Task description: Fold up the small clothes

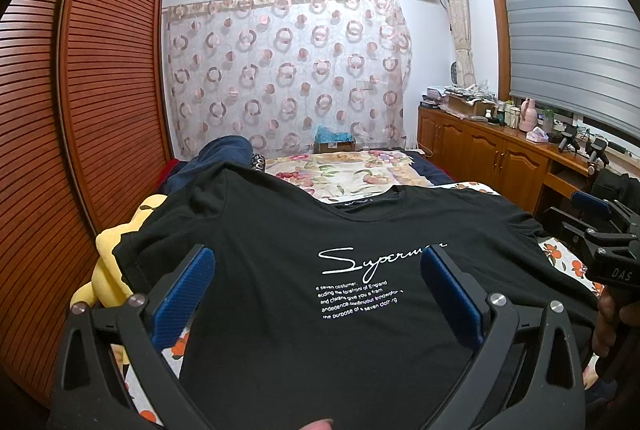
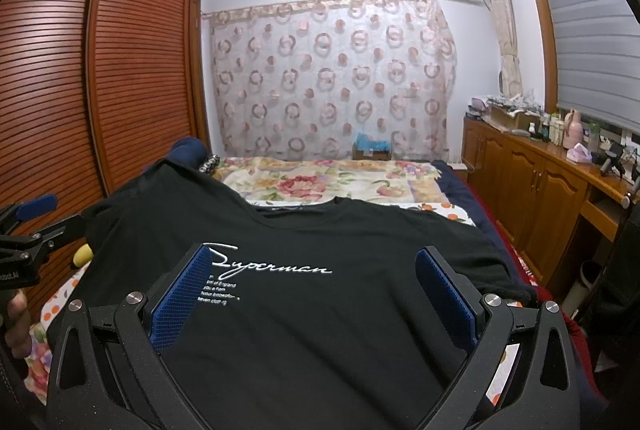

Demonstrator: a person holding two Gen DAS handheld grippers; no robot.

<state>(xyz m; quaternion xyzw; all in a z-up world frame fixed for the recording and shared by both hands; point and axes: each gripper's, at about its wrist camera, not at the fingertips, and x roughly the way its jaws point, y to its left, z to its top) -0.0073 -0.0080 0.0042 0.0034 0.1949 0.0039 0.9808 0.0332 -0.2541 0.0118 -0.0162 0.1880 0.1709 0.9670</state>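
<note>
A black T-shirt point(image 1: 304, 294) is found spread front-up on the bed point(image 1: 352, 170), collar pointing away from both tools, white "Superman" script facing up. The left gripper point(image 1: 318, 270) is held above the shirt's lower part with its blue pads point(image 1: 184, 294) set wide apart; nothing is gripped. The right gripper point(image 2: 312, 270) is likewise spread wide above the shirt, nothing held. A yellow plush toy point(image 1: 108, 266) is noted just left of the left gripper, at the shirt's edge.
</note>
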